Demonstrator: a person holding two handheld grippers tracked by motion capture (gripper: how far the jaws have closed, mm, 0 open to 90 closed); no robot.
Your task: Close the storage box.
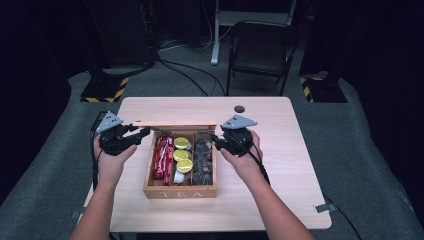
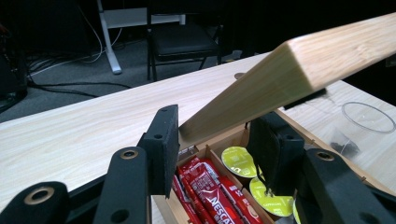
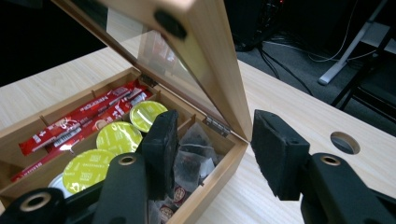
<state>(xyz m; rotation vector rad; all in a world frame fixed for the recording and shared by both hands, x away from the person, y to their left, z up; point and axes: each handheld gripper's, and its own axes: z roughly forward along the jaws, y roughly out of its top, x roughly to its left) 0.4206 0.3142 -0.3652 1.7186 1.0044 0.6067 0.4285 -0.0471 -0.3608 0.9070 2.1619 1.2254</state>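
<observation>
Wooden table [image 1: 280,165], chair [image 1: 260,50] at 12 o'clock; one tea box [image 1: 181,192], three yellow-green capsules [image 1: 182,154]; left gripper [image 2: 215,140] grips lid [image 2: 299,70], right gripper [image 3: 210,154] open.

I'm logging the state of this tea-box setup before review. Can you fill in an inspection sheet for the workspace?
Surface: light wooden table with a round hole near its far edge.
Job's things: wooden tea box, its glass-paned lid raised; red sachets in one compartment, yellow-green capsules in the middle one, dark tea bags in the third.
Clutter: nothing seen.
Grippers: left gripper with the lid's corner between its jaws; right gripper open, its jaws astride the box's hinge corner, pads clear.
Cables: black cables on the floor beyond the table.
Surroundings: folding chair, grey carpet, hazard-striped bases.
</observation>
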